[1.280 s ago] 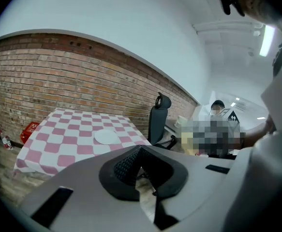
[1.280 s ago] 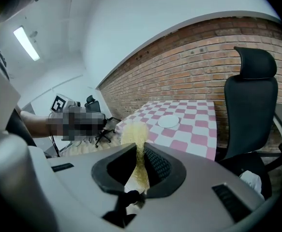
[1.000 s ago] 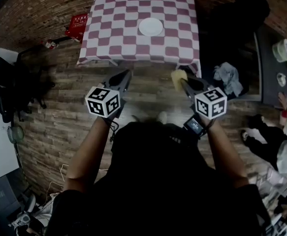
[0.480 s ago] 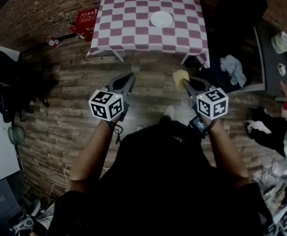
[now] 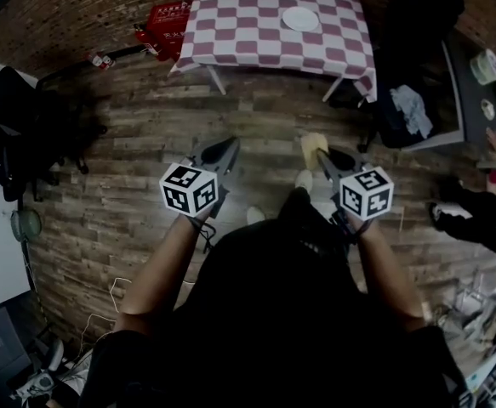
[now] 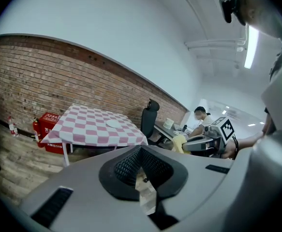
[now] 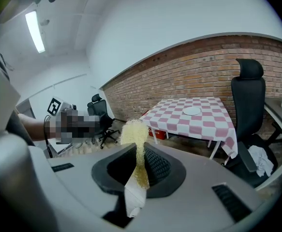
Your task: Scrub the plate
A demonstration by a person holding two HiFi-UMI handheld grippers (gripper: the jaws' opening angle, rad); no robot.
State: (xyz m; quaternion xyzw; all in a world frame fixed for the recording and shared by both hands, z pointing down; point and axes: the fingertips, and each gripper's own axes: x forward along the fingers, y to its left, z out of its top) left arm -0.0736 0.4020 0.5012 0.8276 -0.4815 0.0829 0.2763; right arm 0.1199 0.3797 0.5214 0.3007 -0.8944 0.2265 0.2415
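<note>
Wood-plank floor (image 5: pixel 137 151) below, red brick wall (image 6: pixel 44 76) behind. Jaws of the left gripper (image 5: pixel 228 148) pressed together, empty. Jaws of the right gripper (image 5: pixel 322 155) clamped on a yellow foam sponge (image 5: pixel 312 144), top bulging above the tips. Farther off, round white plate (image 5: pixel 300 19) flat on the desk (image 5: pixel 256 41) draped in red-and-white checks, well apart from both.

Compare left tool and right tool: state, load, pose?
Load: the left tool is empty; the right tool grips a yellow sponge.
Pose: in the head view the left tool slants up-right and the right tool up-left, so the tips converge.
Shared: both are shut and held over the wood floor, well short of the checked table and its plate.
</note>
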